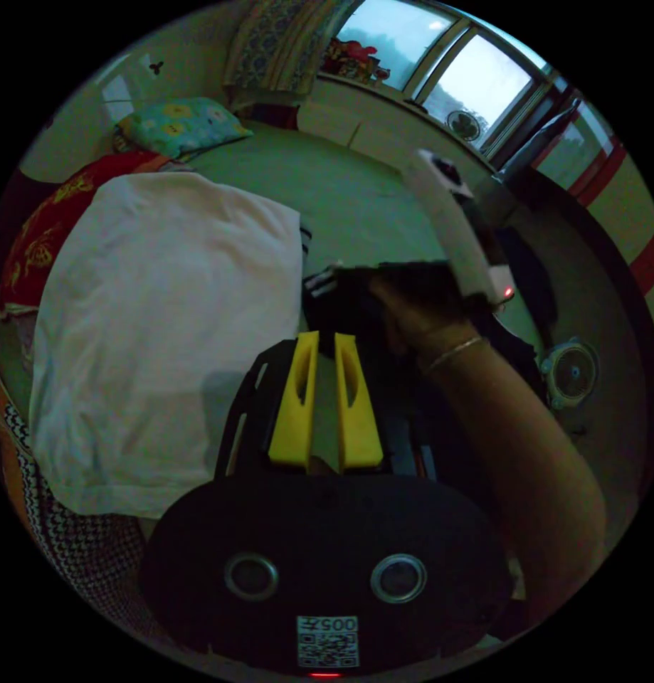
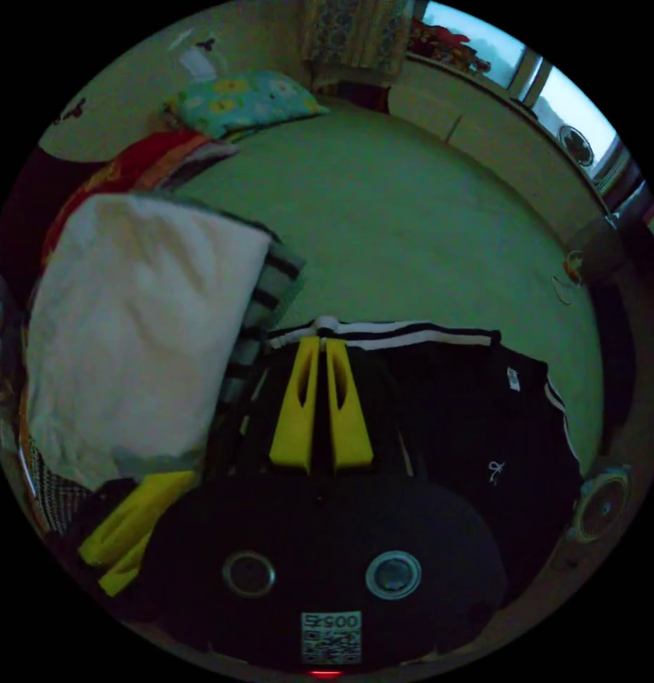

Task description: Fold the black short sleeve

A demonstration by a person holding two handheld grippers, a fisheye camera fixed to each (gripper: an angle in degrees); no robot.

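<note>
The black short sleeve (image 2: 455, 420) lies on the green bed (image 2: 412, 235), its white-striped edge (image 2: 412, 334) farthest from me, a white folded pile (image 2: 134, 334) just beside it. My right gripper (image 2: 321, 348) has its jaws nearly together at that striped edge; I can't tell whether cloth sits between them. My left gripper (image 1: 325, 341) is likewise almost closed, with nothing visibly in it. In this dim light I judge a lift could catch one layer only, dragging the shirt into the pile.
</note>
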